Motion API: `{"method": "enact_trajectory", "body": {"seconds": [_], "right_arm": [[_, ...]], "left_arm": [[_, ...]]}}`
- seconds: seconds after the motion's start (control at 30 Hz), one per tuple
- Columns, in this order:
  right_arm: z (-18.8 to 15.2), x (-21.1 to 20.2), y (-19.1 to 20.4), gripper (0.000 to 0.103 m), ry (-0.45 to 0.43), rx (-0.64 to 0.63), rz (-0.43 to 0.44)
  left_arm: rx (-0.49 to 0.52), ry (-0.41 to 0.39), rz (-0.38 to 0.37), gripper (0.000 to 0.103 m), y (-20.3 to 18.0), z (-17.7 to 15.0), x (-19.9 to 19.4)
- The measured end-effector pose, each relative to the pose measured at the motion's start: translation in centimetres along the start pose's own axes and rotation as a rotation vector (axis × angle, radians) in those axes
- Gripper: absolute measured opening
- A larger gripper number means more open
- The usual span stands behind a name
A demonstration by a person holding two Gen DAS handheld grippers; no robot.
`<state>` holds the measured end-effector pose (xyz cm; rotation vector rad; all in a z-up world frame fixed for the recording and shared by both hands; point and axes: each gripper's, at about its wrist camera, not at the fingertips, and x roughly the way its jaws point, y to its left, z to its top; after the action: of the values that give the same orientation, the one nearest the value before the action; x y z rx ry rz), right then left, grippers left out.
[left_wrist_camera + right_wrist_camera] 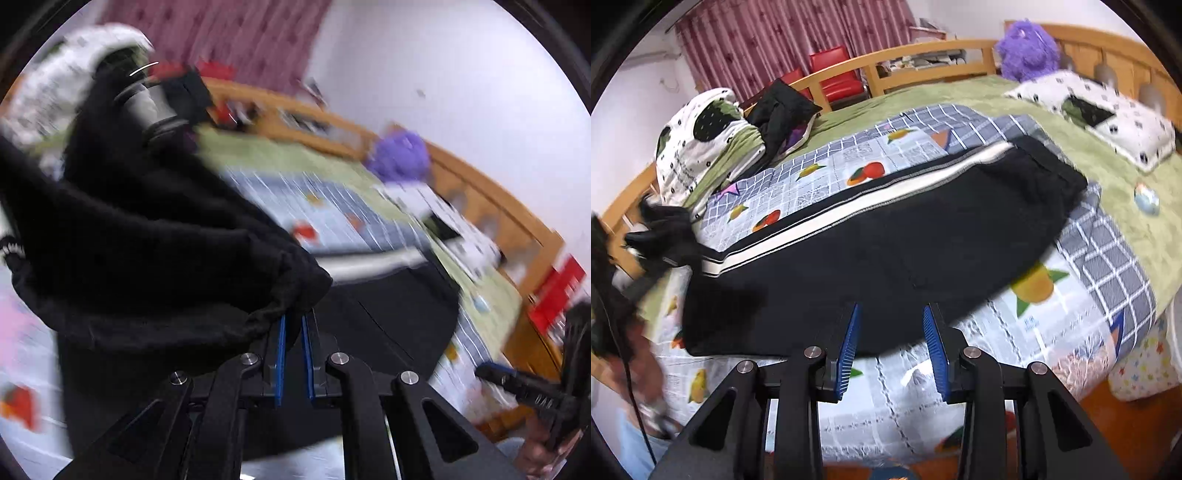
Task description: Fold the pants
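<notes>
The black pants are lying across the patterned quilt on the bed, long axis running from lower left to upper right in the right wrist view, white side stripe along the far edge. Upper-right end is resting flat near the green blanket. The left end is being lifted off the bed.

The left gripper is clamping that lifted end: its jaws are pinched together on a bunched fold of black fabric, which is hanging up and to the left of the fingers (frame heavily blurred, so exactly which end, cuff or waist, I cannot tell). In the right wrist view this gripper is showing at the far left edge, with cloth trailing from it.

The right gripper is hovering just above the near long edge of the pants, about mid-length, jaws partly apart with nothing between the blue pads. It is not touching the fabric as far as I can see.

Key relation: the free flat end is lying to the right, away from the left gripper. Judging from this, the left hand is carrying its end along the long axis toward that far end, and the right gripper is better placed to steady the middle.
</notes>
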<state>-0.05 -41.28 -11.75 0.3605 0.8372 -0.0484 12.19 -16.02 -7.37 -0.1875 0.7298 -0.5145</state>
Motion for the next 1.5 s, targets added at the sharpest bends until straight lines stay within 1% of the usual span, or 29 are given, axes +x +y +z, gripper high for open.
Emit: {"method": "enact_trajectory", "body": {"seconds": [0.03,0.13,0.2,0.23,0.27,0.33,0.37,0.4,0.43,0.5,0.53,0.63,0.7,0.73,0.83,0.87,0.93,1.07,1.1,1.13,1.17,1.2,1.23,1.27,1.33,1.37,1.4,1.47,1.5], "right_arm": [[-0.1,-0.1,-0.4,0.037,0.002,0.008,0.004],[-0.2,-0.3,-1.0,0.037,-0.008,0.000,-0.016],[-0.3,-0.1,-0.9,0.037,0.000,-0.018,-0.015],[-0.3,0.0,-0.8,0.037,0.002,-0.027,-0.017],[-0.4,0.2,-0.6,0.037,0.005,-0.040,-0.022],[-0.5,0.6,0.0,0.037,0.015,-0.070,-0.028],[-0.5,1.0,0.5,0.037,0.025,-0.089,-0.025],[-0.5,1.2,0.8,0.037,0.032,-0.100,-0.018],[-0.5,1.5,1.3,0.037,0.042,-0.114,-0.007],[-0.3,2.0,2.4,0.037,0.056,-0.133,0.012],[0.0,2.3,3.1,0.037,0.064,-0.145,0.028],[0.7,3.2,5.6,0.042,0.093,-0.160,0.094],[1.2,4.0,7.9,0.043,0.110,-0.207,0.118],[1.4,4.3,9.3,0.045,0.106,-0.247,0.117],[1.5,5.8,14.0,0.057,0.056,-0.419,0.102],[1.4,6.3,15.1,0.058,0.047,-0.470,0.095],[1.0,8.0,17.4,0.058,0.037,-0.557,0.066],[0.2,11.0,20.6,0.057,0.037,-0.646,0.071],[-0.2,12.0,21.4,0.057,0.040,-0.683,0.062],[-0.7,13.2,22.2,0.053,0.050,-0.724,0.046],[-1.0,14.1,22.6,0.045,0.060,-0.743,0.035],[-1.3,15.2,23.0,0.040,0.070,-0.766,0.009],[-1.4,15.7,23.1,0.019,0.060,-0.775,-0.021],[-1.1,15.8,23.0,0.007,0.056,-0.765,-0.022],[1.4,15.0,21.2,0.007,0.038,-0.613,0.046],[3.3,14.8,19.4,0.007,0.032,-0.501,0.062],[4.4,15.1,18.1,0.007,0.047,-0.438,0.056],[6.2,16.7,14.5,0.007,0.119,-0.299,0.024],[6.5,17.7,12.7,0.007,0.166,-0.232,0.031]], "left_arm": [[-0.004,0.034,-0.029,0.008,-0.6,-1.2,1.3],[-0.029,0.143,-0.068,0.009,-1.2,-4.6,4.4],[-0.064,0.188,-0.084,0.009,-0.2,-5.6,5.5],[-0.087,0.207,-0.118,0.010,0.4,-5.9,5.4],[-0.103,0.214,-0.142,0.014,0.7,-6.0,5.0],[-0.106,0.232,-0.173,0.032,1.2,-6.1,3.6],[-0.096,0.223,-0.161,0.049,1.4,-6.2,2.6],[-0.081,0.194,-0.139,0.061,1.8,-6.4,1.2],[-0.068,0.166,-0.123,0.063,2.3,-6.7,0.2],[-0.034,0.129,-0.076,0.065,3.3,-7.1,-2.0],[-0.024,0.116,-0.033,0.065,4.2,-7.3,-3.0],[-0.038,0.096,0.098,0.065,6.7,-7.8,-5.4],[-0.059,0.081,0.151,0.065,8.6,-8.0,-6.9],[-0.072,0.071,0.170,0.066,9.8,-7.9,-7.7],[-0.113,0.041,0.253,0.066,13.2,-7.8,-9.9],[-0.122,0.030,0.279,0.066,14.2,-7.8,-10.5],[-0.130,0.007,0.309,0.066,15.7,-8.1,-11.3],[-0.165,-0.018,0.341,0.066,18.0,-8.3,-11.8],[-0.181,-0.021,0.332,0.066,18.6,-8.4,-11.9],[-0.199,-0.022,0.316,0.066,19.0,-8.5,-11.7],[-0.217,-0.024,0.299,0.066,19.5,-8.6,-11.6],[-0.230,-0.025,0.288,0.066,19.8,-8.8,-11.6],[-0.243,-0.021,0.274,0.066,20.0,-8.8,-11.2],[-0.247,-0.018,0.266,0.066,20.1,-8.9,-11.1],[-0.250,-0.020,0.252,0.066,20.3,-9.1,-11.0],[-0.253,-0.024,0.247,0.066,20.4,-9.2,-11.1],[-0.261,-0.027,0.238,0.066,20.5,-9.2,-11.0],[-0.270,-0.020,0.216,0.066,20.4,-9.1,-10.8],[-0.271,-0.015,0.205,0.066,20.3,-9.1,-10.6]]}}
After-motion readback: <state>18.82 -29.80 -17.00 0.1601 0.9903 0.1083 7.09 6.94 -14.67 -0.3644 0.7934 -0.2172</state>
